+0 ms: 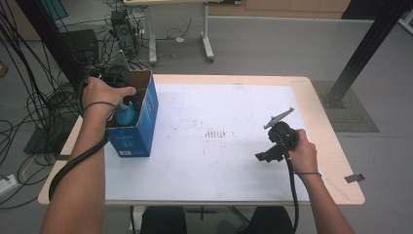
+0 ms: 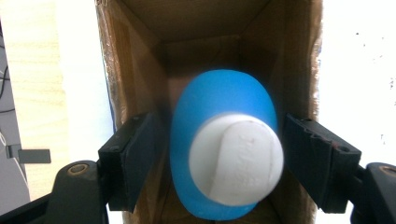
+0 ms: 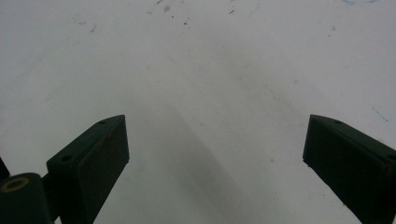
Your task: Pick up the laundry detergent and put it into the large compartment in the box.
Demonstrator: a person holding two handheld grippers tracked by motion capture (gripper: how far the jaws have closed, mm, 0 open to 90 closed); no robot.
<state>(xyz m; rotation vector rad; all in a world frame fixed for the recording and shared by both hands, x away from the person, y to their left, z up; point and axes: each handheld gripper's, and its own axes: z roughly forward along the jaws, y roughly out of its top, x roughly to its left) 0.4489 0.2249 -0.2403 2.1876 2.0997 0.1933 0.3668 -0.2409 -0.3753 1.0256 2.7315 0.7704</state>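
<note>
- The left gripper (image 2: 219, 154) points down into the open top of a blue cardboard box (image 1: 141, 126) that stands near the table's (image 1: 331, 146) left edge.
- In the left gripper view, a blue bottle (image 2: 219, 107) with a white cap (image 2: 236, 161) sits upright inside the box, directly between the two black fingers (image 2: 128, 158).
- The jaws stand partly open. A narrow dark gap shows between the left pad and the bottle's side, and another between the right pad and the cap, so neither pad presses on the bottle.
- The bottle is blurred in that view; the brown inner walls of the box rise around it on all sides.
- From the high view, the left hand (image 1: 102, 95) covers the box's opening, and a bit of the blue bottle shows just under it, inside the box.
- The right gripper (image 1: 277, 141) is held over the white sheet on the table's right part, well apart from the box.
- In the right gripper view its jaws stand wide open with nothing between them; bare white surface with a few faint specks lies below.
- The right hand (image 1: 304, 153) grips the tool from the side, its cable trailing back toward the person.
</note>
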